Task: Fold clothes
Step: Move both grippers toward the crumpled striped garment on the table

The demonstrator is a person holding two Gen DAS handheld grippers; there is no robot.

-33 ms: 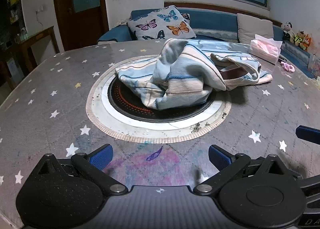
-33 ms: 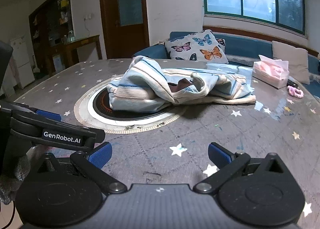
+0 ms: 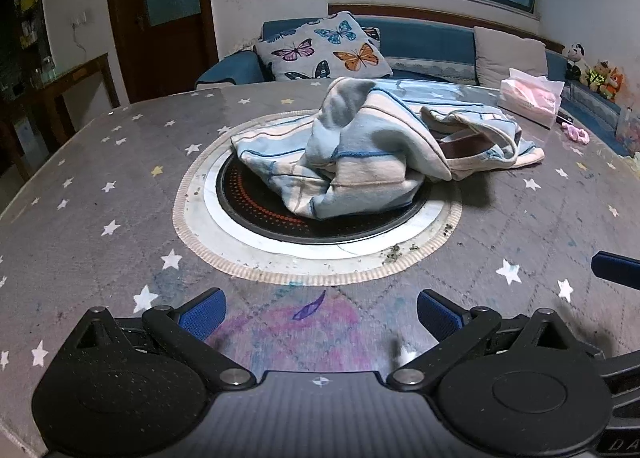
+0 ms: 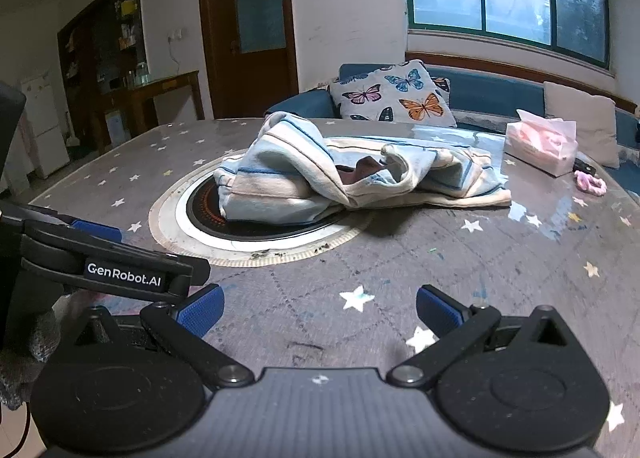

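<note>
While the left wrist view looks across the star-printed table [image 3: 100, 177], the left gripper [image 3: 320, 312] hovers low over bare cloth with its blue pads spread wide and nothing between them. The striped garment [image 3: 372, 161] lies crumpled well ahead, half on the round hotplate inset [image 3: 256, 213] — its layers are bunched, so a blind pinch would likely take several plies at once and drag the heap instead of opening it.

From the right wrist view, the right gripper [image 4: 320, 308] is likewise spread and empty, near the table's front edge, with the left tool just beside it. A loose hem trails toward the tissue pack [image 4: 540, 145] and pink hair tie [image 4: 590, 182] — a wide sweep could knock them.
</note>
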